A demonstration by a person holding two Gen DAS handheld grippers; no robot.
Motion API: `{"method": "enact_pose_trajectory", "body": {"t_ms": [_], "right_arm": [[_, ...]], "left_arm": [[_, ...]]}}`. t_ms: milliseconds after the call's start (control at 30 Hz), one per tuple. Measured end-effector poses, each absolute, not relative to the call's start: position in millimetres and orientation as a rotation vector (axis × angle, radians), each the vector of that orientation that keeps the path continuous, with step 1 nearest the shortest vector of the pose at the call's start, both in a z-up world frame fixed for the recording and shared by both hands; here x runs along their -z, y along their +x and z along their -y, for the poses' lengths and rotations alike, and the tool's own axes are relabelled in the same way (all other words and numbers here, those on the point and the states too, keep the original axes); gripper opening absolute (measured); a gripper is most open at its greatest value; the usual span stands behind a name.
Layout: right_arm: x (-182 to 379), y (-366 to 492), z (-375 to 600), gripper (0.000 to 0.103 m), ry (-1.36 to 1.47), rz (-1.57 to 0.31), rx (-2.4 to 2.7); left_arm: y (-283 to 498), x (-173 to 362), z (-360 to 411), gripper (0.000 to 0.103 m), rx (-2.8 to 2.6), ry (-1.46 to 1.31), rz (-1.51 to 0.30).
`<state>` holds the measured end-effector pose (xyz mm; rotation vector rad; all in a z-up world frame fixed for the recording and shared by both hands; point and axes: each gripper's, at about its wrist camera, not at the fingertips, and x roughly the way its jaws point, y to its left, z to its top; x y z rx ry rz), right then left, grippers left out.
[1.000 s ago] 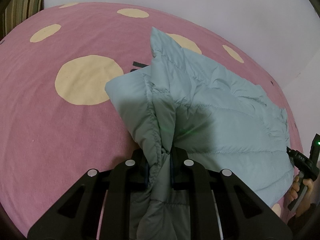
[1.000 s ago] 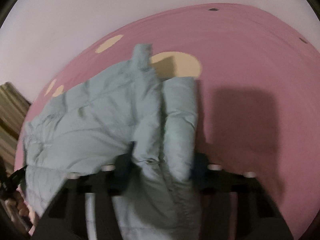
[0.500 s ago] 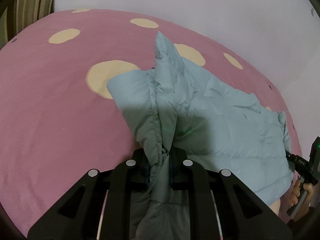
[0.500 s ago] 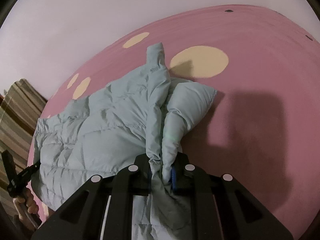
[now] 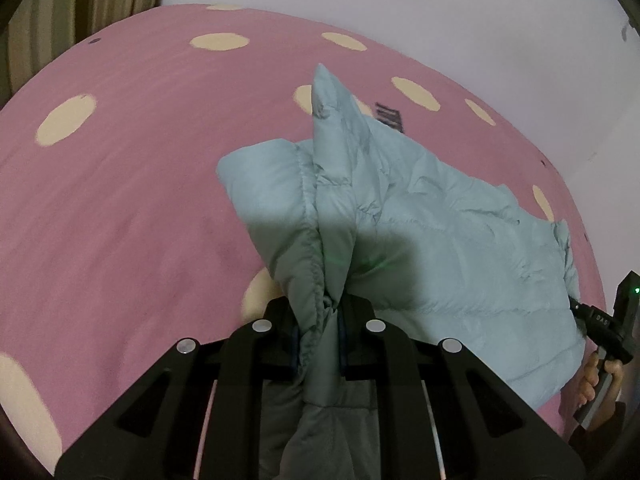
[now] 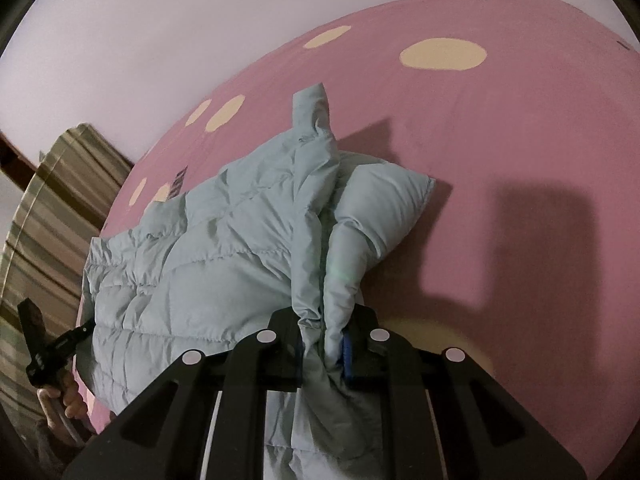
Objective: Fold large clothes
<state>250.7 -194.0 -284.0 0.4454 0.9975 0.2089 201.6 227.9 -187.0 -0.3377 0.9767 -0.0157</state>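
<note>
The pale blue puffer jacket (image 5: 420,232) hung between your two tools, most of its quilted body draped down onto the pink spotted bed cover (image 5: 132,184), with one stiff corner standing up at the far end. Your left gripper (image 5: 320,340) had its jaws closed on a bunched edge of the jacket, and your right gripper (image 6: 324,344) pinched another gathered edge the same way, padding swelling out on both sides of each grip. Compared with a second before, the jacket had travelled across the bed: in the left view the big cream spot that lay beside it now sat well off to the left and another peeked out just under the fabric, and the striped curtain (image 5: 80,20) showed more fully. The right view, smeared by motion a second before, had turned sharp, so you had likely slowed the carry. I judge that you were hauling the garment into position, not yet folding; the body looked rumpled and doubled along the held edge. It probably needed laying down flat and smoothing before a clean fold could be made.
</note>
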Motion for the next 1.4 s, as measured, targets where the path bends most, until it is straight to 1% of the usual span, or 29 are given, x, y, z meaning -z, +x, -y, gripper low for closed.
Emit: {"method": "enact_pose_trajectory", "body": {"t_ms": [133,300,400,467,500,533,767,867,900,933,967,1000,1033,1067,1100,1233,1300,1333,1367,1400], "right_arm": [[284.2,235.1,180.1,0.013,0.433,-1.003,-0.229],[286.7,231.4,174.4,0.014,0.390,-1.001,-0.223],[278.6,228.6,177.2,0.021,0.376,-1.004,-0.209],[271.1,216.2,178.6,0.034,0.340,-0.990,-0.186],[266.2,211.2,179.6,0.039,0.325,-0.977,-0.168],[258.2,206.9,180.7,0.046,0.311,-0.950,-0.133],[221.5,183.3,157.2,0.047,0.213,-0.822,-0.047],[217.9,175.8,128.9,0.047,0.182,-0.810,-0.117],[218.9,174.8,115.9,0.047,0.164,-0.818,-0.155],[219.9,174.5,108.9,0.047,0.153,-0.822,-0.176],[220.7,173.5,101.1,0.047,0.142,-0.823,-0.196],[221.7,172.6,93.1,0.047,0.133,-0.825,-0.214],[222.5,172.2,88.6,0.047,0.130,-0.828,-0.225],[223.4,172.6,83.6,0.047,0.126,-0.833,-0.238],[224.2,173.0,79.5,0.047,0.121,-0.837,-0.246],[223.5,176.7,64.1,0.047,0.116,-0.840,-0.261],[220.2,180.3,53.2,0.047,0.107,-0.826,-0.264],[218.6,178.2,49.3,0.045,0.100,-0.817,-0.269],[217.1,179.1,42.4,0.039,0.091,-0.812,-0.277],[216.4,178.6,36.8,0.036,0.085,-0.813,-0.283]], "left_arm": [[179.6,192.1,-241.9,0.013,0.003,-0.362,-0.980],[180.4,197.9,-244.7,0.013,0.004,-0.387,-0.989],[180.0,198.4,-244.5,0.013,0.004,-0.396,-0.992],[179.7,198.0,-245.6,0.013,0.006,-0.407,-0.992],[179.9,197.6,-246.5,0.013,0.008,-0.414,-0.992],[180.7,197.6,-247.8,0.013,0.009,-0.419,-0.991],[174.3,199.7,-249.8,0.013,0.007,-0.425,-0.985],[171.9,201.7,-248.7,0.016,0.005,-0.405,-0.979],[170.7,201.9,-248.2,0.022,-0.002,-0.393,-0.978],[169.3,202.7,-247.4,0.034,-0.016,-0.375,-0.980],[168.3,203.2,-246.7,0.041,-0.028,-0.363,-0.980],[165.5,203.3,-247.7,0.051,-0.038,-0.357,-0.972],[162.6,203.5,-250.4,0.058,-0.039,-0.363,-0.965],[160.1,203.6,-253.5,0.062,-0.037,-0.375,-0.962],[157.1,203.9,-257.8,0.069,-0.035,-0.393,-0.960],[147.1,206.8,-277.2,0.076,-0.042,-0.475,-0.956],[139.5,208.1,-287.0,0.078,-0.040,-0.526,-0.949],[136.5,208.3,-289.9,0.078,-0.038,-0.540,-0.945],[133.6,208.2,-291.9,0.078,-0.040,-0.547,-0.941],[131.8,208.0,-292.8,0.078,-0.044,-0.546,-0.939]]}}
